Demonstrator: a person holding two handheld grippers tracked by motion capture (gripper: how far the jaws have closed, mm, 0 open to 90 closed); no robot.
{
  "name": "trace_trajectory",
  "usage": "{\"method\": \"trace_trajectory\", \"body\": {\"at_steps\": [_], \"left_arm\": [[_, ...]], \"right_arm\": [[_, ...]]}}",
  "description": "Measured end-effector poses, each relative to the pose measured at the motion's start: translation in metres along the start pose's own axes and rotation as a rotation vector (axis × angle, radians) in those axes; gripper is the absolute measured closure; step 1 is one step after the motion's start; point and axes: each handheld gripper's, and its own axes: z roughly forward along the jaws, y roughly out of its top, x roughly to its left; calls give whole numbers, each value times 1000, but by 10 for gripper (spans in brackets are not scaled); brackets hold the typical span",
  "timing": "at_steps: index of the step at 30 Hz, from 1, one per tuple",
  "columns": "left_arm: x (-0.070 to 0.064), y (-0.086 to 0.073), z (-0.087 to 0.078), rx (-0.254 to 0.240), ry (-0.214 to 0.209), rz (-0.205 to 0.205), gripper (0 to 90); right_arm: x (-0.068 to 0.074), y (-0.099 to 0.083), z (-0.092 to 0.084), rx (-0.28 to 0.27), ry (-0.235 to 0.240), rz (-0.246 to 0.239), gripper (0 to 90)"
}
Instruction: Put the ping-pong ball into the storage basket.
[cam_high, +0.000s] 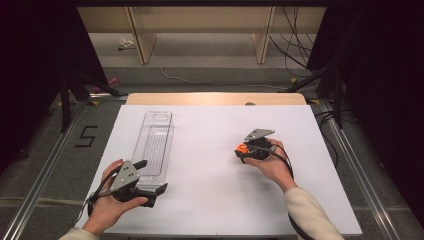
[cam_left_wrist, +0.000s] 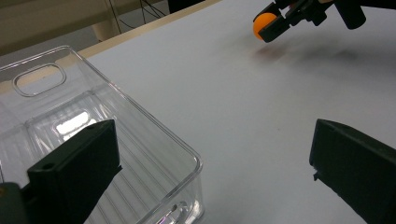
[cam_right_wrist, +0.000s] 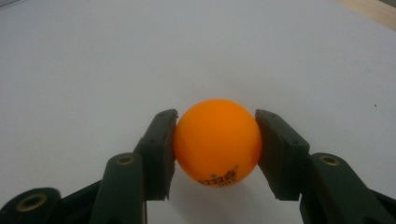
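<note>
The right gripper (cam_right_wrist: 215, 149) is clamped on a small round orange plastic ball (cam_right_wrist: 216, 142), one black pad pressed to each side of it. In the high view this gripper (cam_high: 242, 150) holds the ball (cam_high: 241, 148) just above the white desk (cam_high: 210, 200), which casts a faint shadow below it. Bare desk lies open on every side of the right gripper: ahead of its jaws, to both sides, and back toward the person's sleeve (cam_high: 310, 215). The desk's far edge, where a wooden strip (cam_high: 215, 98) shows, and its right edge both sit well apart from it.

The left gripper (cam_left_wrist: 210, 172) has its jaws spread wide with nothing between them. One jaw hangs over the near end of a long clear plastic tray (cam_left_wrist: 140, 140) with rounded corners; the other stands over bare desk beside the tray's rim. In the high view the left gripper (cam_high: 152, 180) sits at the tray's near short edge (cam_high: 150, 177), close to the desk's front edge, and the tray runs away from it toward the far side. Between the two grippers stretches a wide, unbroken span of desk.
</note>
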Motion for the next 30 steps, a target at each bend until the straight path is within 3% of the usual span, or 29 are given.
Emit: {"method": "trace_trajectory", "body": {"at_steps": [30], "left_arm": [[1, 0, 0, 1, 3, -2, 18]], "right_arm": [[14, 21, -8, -85, 47, 13, 514]]}}
